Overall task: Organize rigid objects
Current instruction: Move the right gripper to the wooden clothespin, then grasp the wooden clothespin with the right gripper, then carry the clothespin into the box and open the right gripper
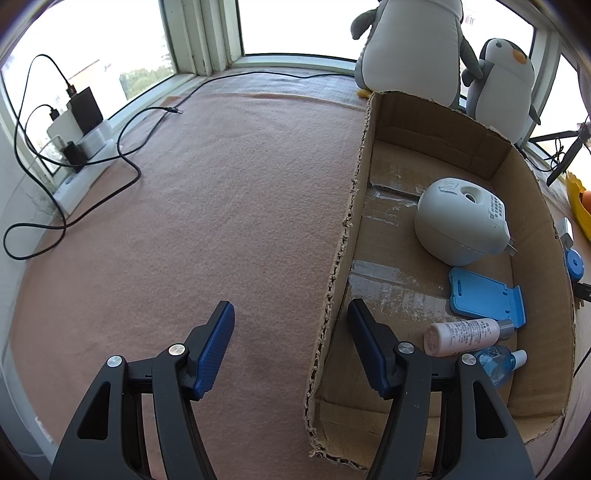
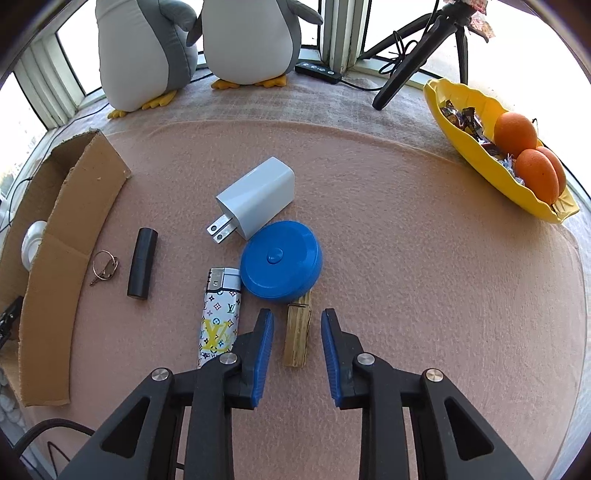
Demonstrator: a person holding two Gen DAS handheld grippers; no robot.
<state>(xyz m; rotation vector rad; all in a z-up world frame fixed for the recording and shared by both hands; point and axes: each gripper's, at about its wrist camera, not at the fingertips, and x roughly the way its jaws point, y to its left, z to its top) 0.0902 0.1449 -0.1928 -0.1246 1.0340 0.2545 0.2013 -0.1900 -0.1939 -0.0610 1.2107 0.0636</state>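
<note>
Right gripper (image 2: 297, 328) over the pink mat (image 2: 406, 258), fingers apart around a wooden clothespin (image 2: 296, 338), pads seemingly just clear of it. Far end of the clothespin touching a blue round case (image 2: 280, 262); left of it a patterned lighter (image 2: 218, 317), farther off a white charger (image 2: 256, 197). Left gripper (image 1: 291, 345) with fingers spread, empty, straddling the near left wall of a cardboard box (image 1: 334, 280).

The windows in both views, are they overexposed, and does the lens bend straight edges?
Left wrist view: the window panes are blown out to white, and the cardboard box's straight walls bow outward. Right wrist view: bright glare at the corners, dark vignette around the rim, yet the wooden clothespin stays sharp.
</note>
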